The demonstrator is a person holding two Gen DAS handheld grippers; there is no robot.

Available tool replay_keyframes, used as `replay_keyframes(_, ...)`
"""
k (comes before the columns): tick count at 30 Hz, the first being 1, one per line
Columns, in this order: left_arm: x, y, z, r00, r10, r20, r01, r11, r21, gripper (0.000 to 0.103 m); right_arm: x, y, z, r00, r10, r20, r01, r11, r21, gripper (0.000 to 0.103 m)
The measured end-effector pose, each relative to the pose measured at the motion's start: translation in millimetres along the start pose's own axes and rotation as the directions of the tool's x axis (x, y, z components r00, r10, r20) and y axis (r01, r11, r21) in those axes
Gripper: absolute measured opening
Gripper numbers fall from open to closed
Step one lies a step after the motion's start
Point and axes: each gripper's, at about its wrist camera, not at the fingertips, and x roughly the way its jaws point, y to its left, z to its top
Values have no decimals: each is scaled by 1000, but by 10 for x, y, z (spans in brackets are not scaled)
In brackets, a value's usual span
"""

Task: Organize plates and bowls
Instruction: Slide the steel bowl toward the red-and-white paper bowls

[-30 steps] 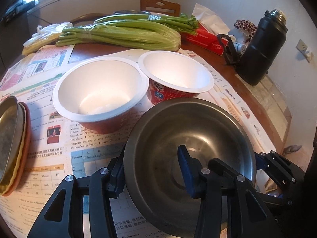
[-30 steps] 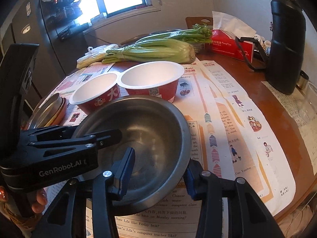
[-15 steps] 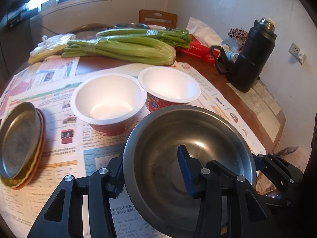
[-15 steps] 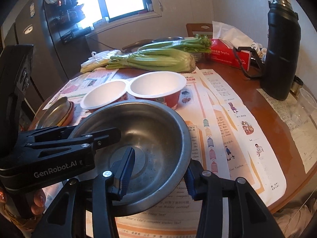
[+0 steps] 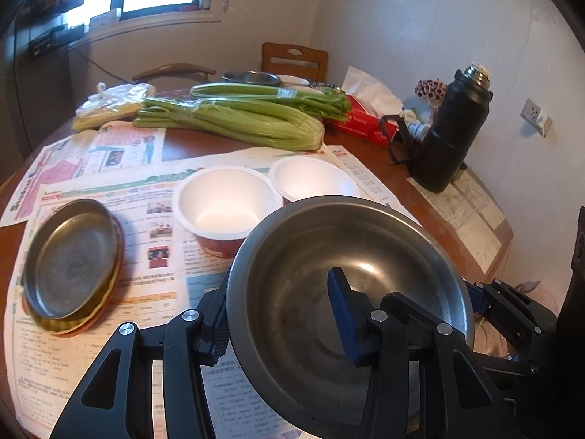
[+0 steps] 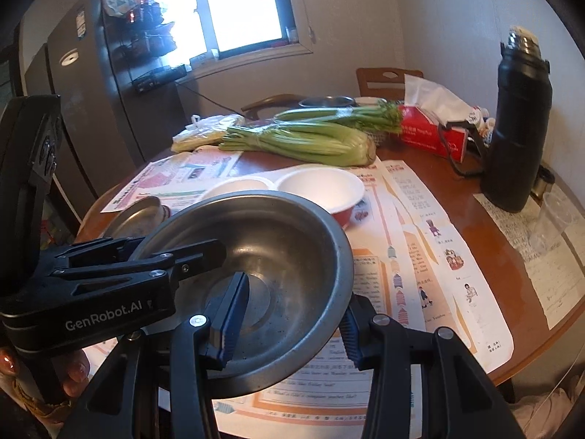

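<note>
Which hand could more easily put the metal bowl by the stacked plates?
Probably the left. The left hand-held gripper and right hand-held gripper both clamp the metal bowl by its rim, but the stacked plates lie on the left one's side.

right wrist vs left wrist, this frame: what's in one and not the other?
Right wrist only: the dark refrigerator, a clear plastic cup, and the fingers of the hand on the left gripper's handle.

Left wrist only: the white wall socket, and the full stack of flat metal plates, mostly hidden in the right view.

Both: the round steel bowl, clamped by the left gripper and right gripper at opposite rims, two white foam bowls, celery, black flask.
</note>
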Motion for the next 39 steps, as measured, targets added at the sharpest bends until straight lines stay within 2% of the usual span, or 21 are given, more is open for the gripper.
replay_keyframes(11,-306,248,-106,999,32,31,-30,999,-37,49,-75,317,37,998,56,-2,-56,998,-38,47)
replay_keyframes(24,4,499,-348,997,52,-55,-56,996,-75,49,241,451,-177,993,75,-94,-81,995,-65,47)
replay_keyframes(39,274,493,-434,990,86,-109,-93,994,-58,49,462,390,-342,986,75,-146,-83,995,-55,47)
